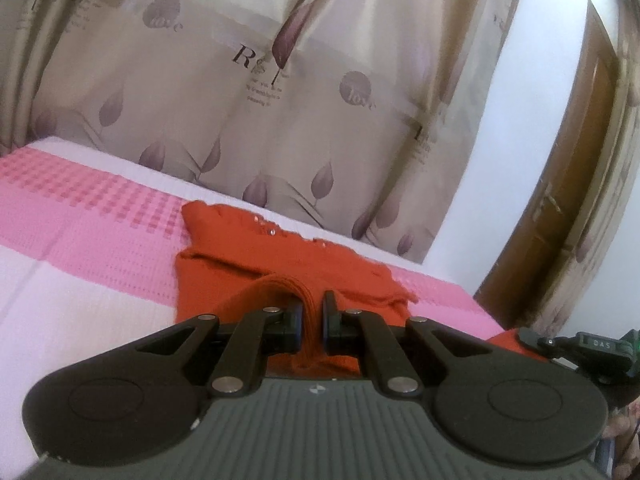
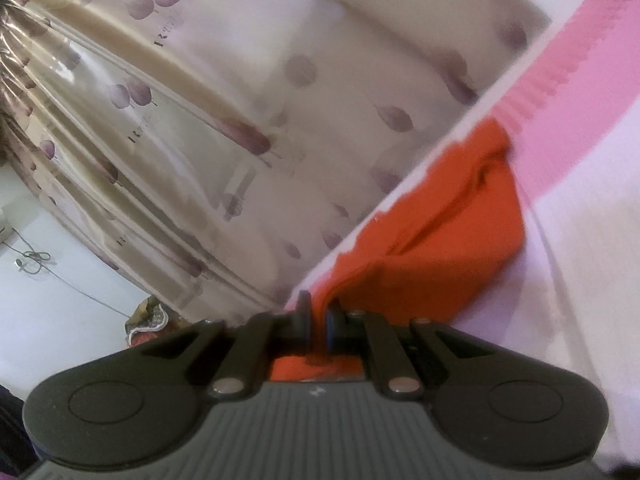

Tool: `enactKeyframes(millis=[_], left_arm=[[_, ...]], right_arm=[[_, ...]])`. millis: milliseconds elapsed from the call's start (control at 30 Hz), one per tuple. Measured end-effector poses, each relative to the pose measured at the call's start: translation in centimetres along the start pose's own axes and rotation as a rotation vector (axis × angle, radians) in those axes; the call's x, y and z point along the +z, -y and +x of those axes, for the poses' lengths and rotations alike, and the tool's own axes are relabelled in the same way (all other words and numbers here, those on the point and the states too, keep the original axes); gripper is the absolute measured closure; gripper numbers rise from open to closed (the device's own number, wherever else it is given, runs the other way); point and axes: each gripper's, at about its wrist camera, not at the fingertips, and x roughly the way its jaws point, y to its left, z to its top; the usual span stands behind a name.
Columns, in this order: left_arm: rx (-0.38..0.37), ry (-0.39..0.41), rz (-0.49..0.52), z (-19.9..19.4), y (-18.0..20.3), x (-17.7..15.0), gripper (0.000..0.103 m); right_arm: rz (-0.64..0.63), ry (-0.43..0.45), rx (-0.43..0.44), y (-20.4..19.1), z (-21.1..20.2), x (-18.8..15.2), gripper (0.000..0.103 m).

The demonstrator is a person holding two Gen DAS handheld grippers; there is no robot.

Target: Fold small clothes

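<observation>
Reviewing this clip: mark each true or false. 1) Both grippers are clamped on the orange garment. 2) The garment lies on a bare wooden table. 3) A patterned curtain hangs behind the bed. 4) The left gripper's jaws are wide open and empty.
1) True: the left gripper and the right gripper each pinch the orange garment.
2) False: it lies on a bed with a pink-and-white cover.
3) True: a beige curtain with leaf prints hangs there.
4) False: its jaws are closed on a bunch of orange fabric.
</observation>
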Motion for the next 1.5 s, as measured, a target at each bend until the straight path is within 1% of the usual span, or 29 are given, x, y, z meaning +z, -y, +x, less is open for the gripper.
enactKeyframes(millis=[300, 767, 1067, 1500], left_arm=[[0.020, 0.030, -0.017, 2.5, -0.3, 2.1, 0.094], [0.059, 0.046, -0.046, 7.4, -0.9, 4.7, 0.094], [0.086, 0.048, -0.073, 10.1, -1.9, 5.5, 0.094], [0.110, 0.050, -0.064, 13.6, -2.5, 6.7, 0.094]], right_arm=[[-0.021, 0.033, 0.002, -0.1, 2.2, 3.4, 0.096], [-0.021, 0.070, -0.020, 1.1, 6.7, 7.8, 0.096], [-0.019, 0.083, -0.039, 1.9, 9.0, 9.7, 0.096], [-0.011, 0.096, -0.071, 3.4, 11.6, 11.5, 0.096]])
